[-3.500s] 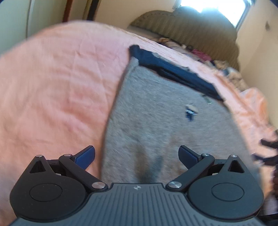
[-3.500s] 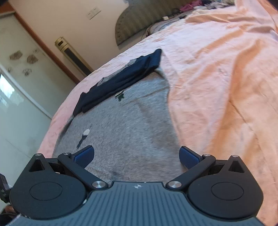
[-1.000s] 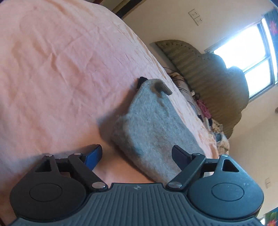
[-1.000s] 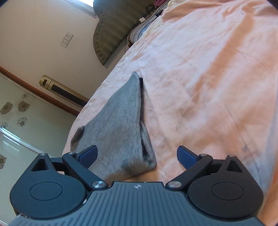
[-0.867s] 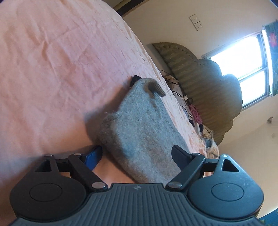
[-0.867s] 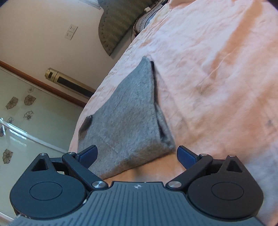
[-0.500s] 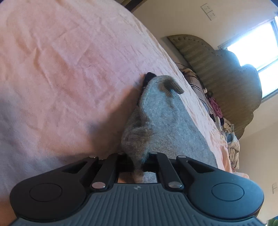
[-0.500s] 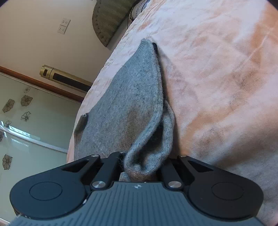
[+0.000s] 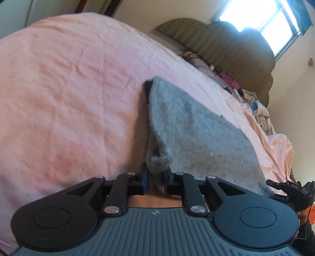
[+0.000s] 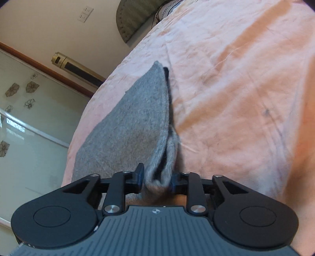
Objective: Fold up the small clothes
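Observation:
A grey knitted garment (image 9: 193, 128) lies folded on a pink bedsheet (image 9: 69, 88); a dark blue part (image 9: 147, 86) peeks out at its far corner. My left gripper (image 9: 156, 173) is shut on the garment's near left corner, bunching the fabric. In the right wrist view the garment (image 10: 133, 126) stretches away to the left. My right gripper (image 10: 156, 177) is shut on its near right corner, with the layered edge pinched between the fingers. The right gripper also shows at the right edge of the left wrist view (image 9: 289, 189).
An olive padded headboard (image 9: 226, 41) stands at the far end, with a pile of clothes (image 9: 254, 104) by it. A bright window (image 9: 261, 17) is behind. A glass sliding door (image 10: 23, 122) and a gold standing unit (image 10: 76, 68) are left of the bed.
Both grippers went from open around the garment's near corners to shut on them. The pinched corners are raised a little and the garment looks pulled toward me.

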`<action>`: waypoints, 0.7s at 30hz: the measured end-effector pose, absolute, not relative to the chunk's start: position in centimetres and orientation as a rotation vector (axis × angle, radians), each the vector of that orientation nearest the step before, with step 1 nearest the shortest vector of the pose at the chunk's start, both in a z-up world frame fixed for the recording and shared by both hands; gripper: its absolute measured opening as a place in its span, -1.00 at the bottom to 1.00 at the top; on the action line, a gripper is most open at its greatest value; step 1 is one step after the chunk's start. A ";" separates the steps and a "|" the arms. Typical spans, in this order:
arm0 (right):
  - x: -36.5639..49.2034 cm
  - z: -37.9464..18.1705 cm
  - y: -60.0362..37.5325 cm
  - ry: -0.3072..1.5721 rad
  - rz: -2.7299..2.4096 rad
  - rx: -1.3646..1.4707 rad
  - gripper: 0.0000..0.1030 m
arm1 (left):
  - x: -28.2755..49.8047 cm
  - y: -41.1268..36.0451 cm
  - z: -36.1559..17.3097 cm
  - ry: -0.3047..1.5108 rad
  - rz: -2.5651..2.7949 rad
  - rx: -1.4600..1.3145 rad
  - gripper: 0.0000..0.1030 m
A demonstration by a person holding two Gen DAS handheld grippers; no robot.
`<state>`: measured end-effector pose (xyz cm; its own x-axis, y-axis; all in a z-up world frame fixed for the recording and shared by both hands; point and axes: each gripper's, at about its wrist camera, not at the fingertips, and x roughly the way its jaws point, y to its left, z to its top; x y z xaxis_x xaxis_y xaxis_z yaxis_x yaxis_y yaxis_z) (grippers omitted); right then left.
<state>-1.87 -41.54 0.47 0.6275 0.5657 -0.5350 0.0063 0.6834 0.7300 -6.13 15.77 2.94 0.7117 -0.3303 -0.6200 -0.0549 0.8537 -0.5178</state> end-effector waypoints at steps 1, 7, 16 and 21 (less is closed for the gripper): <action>-1.3 1.3 -41.8 0.801 0.344 0.750 0.14 | -5.7 16.2 4.2 0.721 -0.144 -0.521 -0.43; 8.2 4.0 -40.3 0.745 0.344 0.660 0.17 | 3.8 15.5 6.9 0.569 -0.052 -0.338 0.60; 19.9 1.5 -33.5 0.850 0.321 0.414 0.13 | 16.9 8.7 2.1 0.790 -0.115 -0.086 -0.66; 19.9 2.1 -32.1 0.811 0.387 0.361 -0.82 | 16.2 8.7 2.5 0.707 -0.013 -0.041 -0.88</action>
